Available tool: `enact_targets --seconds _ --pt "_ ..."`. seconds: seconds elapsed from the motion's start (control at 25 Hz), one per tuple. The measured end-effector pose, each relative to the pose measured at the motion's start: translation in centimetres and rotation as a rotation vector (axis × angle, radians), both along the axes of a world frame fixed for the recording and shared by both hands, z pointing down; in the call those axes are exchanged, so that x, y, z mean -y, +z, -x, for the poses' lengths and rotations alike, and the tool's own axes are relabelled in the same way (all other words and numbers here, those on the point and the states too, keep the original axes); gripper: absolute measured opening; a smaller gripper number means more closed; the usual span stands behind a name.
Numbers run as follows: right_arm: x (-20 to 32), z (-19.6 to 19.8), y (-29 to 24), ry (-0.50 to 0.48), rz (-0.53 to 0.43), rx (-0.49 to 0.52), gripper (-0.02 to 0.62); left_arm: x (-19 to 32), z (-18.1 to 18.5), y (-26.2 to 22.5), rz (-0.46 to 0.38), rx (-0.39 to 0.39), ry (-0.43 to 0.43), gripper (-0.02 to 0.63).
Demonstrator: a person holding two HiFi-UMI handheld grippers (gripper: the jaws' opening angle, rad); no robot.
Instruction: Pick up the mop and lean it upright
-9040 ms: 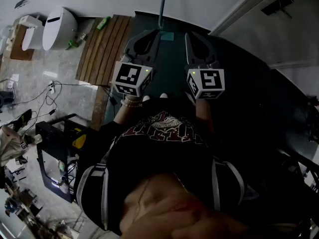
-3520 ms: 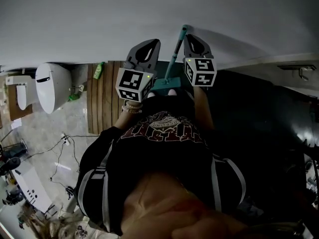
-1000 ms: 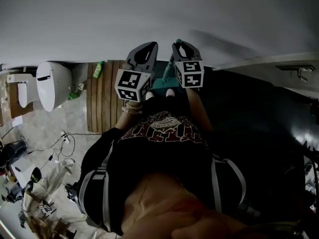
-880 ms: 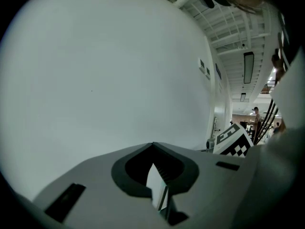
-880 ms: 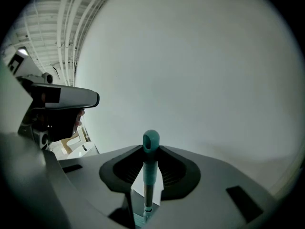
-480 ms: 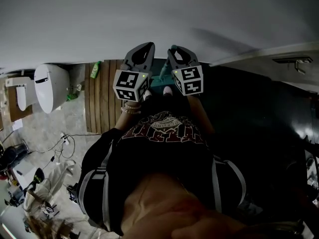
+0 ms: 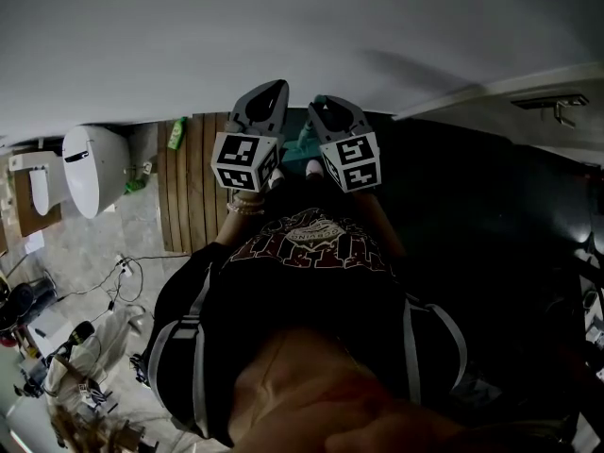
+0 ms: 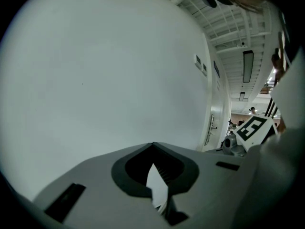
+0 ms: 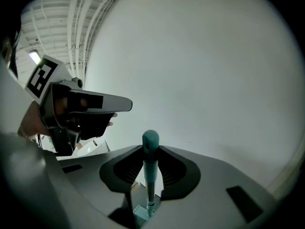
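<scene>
No words or numbers can be read. The print on the black shirt is too blurred; the left marker cube and right marker cube carry only square patterns.

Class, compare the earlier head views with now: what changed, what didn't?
The mop, ungripped nine seconds ago, is now held near the wall: the right gripper has shut on it and shifted toward the left gripper. The toilet and wooden slats are unchanged.

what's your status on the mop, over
Right gripper shut on mop handle, roughly upright near the wall. Left gripper shut, empty, alongside. No obstruction seen.
</scene>
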State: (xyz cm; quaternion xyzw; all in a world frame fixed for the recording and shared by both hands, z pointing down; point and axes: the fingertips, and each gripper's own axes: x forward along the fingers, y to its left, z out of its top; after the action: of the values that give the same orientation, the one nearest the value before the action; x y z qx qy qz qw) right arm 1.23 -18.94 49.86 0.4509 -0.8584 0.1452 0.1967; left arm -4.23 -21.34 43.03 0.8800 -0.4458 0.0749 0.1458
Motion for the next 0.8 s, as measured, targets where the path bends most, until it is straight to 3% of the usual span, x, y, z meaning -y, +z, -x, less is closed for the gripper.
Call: enact_targets --seconds 0.8 --pt "-1.04 -0.39 -0.13 -0.021 0.001 -0.004 0.109 -0.53 -0.48 0.18 0.003 0.033 -0.002 0.044"
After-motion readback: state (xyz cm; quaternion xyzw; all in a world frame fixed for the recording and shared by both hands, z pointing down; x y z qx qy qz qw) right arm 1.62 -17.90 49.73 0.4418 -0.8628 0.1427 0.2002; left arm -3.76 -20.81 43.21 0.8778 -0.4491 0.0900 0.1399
